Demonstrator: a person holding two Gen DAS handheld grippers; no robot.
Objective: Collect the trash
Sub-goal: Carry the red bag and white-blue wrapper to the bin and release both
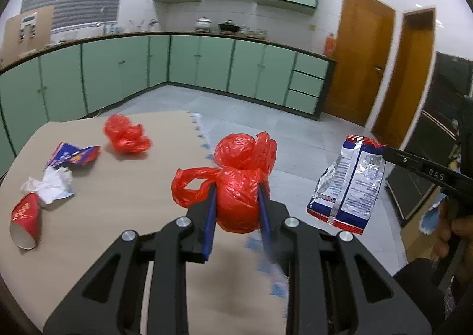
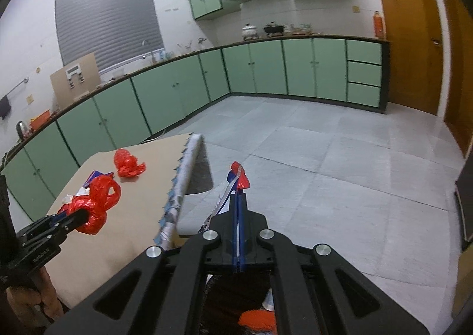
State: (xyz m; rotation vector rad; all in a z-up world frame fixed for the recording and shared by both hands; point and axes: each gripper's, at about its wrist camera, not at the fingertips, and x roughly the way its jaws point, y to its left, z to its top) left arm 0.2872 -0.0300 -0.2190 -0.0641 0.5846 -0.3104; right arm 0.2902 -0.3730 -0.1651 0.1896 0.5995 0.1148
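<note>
My left gripper (image 1: 236,187) is shut on a crumpled red plastic bag (image 1: 236,181) and holds it above the table's right side; the bag also shows in the right wrist view (image 2: 94,208). My right gripper (image 2: 240,191) is shut on a silver, blue and red snack wrapper (image 2: 238,177), held in the air beyond the table edge; the wrapper hangs at the right of the left wrist view (image 1: 351,184). On the table (image 1: 118,216) lie a second red bag (image 1: 125,134), a blue wrapper (image 1: 72,154), a white crumpled tissue (image 1: 50,185) and a red paper cup (image 1: 26,218) on its side.
The table's right edge (image 2: 183,181) has a blue-patterned trim. Green kitchen cabinets (image 1: 207,60) line the far walls. Wooden doors (image 1: 360,54) stand at the right. A dark object (image 1: 414,187) stands on the floor at the right. Grey tiled floor (image 2: 325,163) lies beyond the table.
</note>
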